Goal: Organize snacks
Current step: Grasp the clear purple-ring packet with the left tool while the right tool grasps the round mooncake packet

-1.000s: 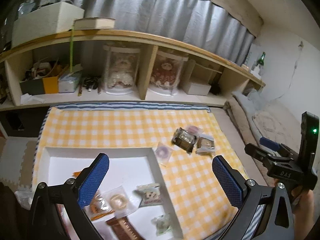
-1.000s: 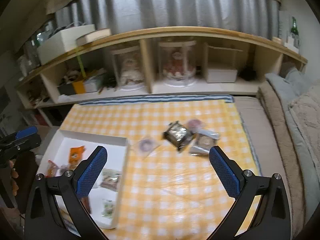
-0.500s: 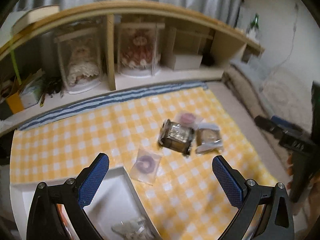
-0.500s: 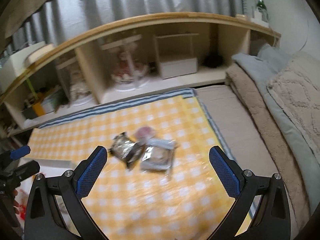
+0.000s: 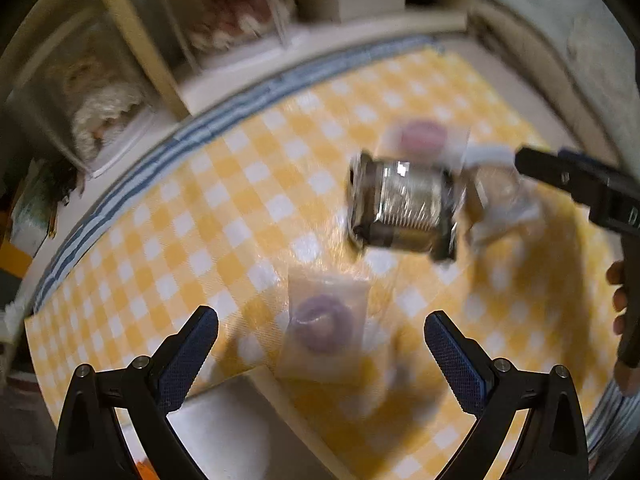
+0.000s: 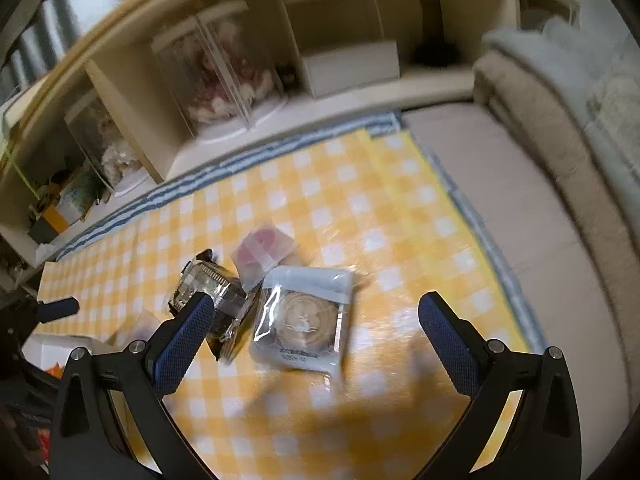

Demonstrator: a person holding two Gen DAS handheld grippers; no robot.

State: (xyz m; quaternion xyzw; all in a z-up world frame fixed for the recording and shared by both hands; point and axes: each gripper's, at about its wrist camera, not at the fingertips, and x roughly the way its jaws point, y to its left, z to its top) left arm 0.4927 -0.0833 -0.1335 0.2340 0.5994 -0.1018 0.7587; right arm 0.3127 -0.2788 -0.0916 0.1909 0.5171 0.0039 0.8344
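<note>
left wrist view, blurred throughout: left gripper [image 5: 321,344] at the bottom edge, blue-padded fingers [image 5: 188,354] spread wide, holding nothing. between and just above the fingertips, lower centre of the frame, a clear packet with a purple ring snack [image 5: 324,322], lying flat on the yellow checked cloth [image 5: 224,208]. just below the packet, at bottom centre-left, the corner of a white tray [image 5: 224,432], its rim nearly touching the packet's lower edge. right of centre, a dark shiny foil packet [image 5: 404,208], with a clear packet holding a pink snack [image 5: 424,136] just above it and a pale round-cookie packet [image 5: 502,200] right beside it. at the right edge, the right gripper [image 5: 576,184] seen as a black body with a blue tip, a person's fingers behind it.

right wrist view: right gripper [image 6: 312,332] at the bottom, blue fingers [image 6: 448,348] wide apart, empty. between them, centre of the frame, the cookie packet [image 6: 304,320] flat on the cloth [image 6: 360,192], a round tan biscuit visible inside. left of it and touching, the foil packet [image 6: 212,292], partly hidden behind the left-hand finger. pink packet [image 6: 264,248] just above both, overlapping their top edges. at the left edge, a blue tip of the left gripper [image 6: 56,308] and below it a bit of the tray [image 6: 52,346]. upper part of the frame: a wooden shelf [image 6: 132,92] with dolls in clear cases [image 6: 224,76]. right side: a beige bed [image 6: 500,184].
</note>
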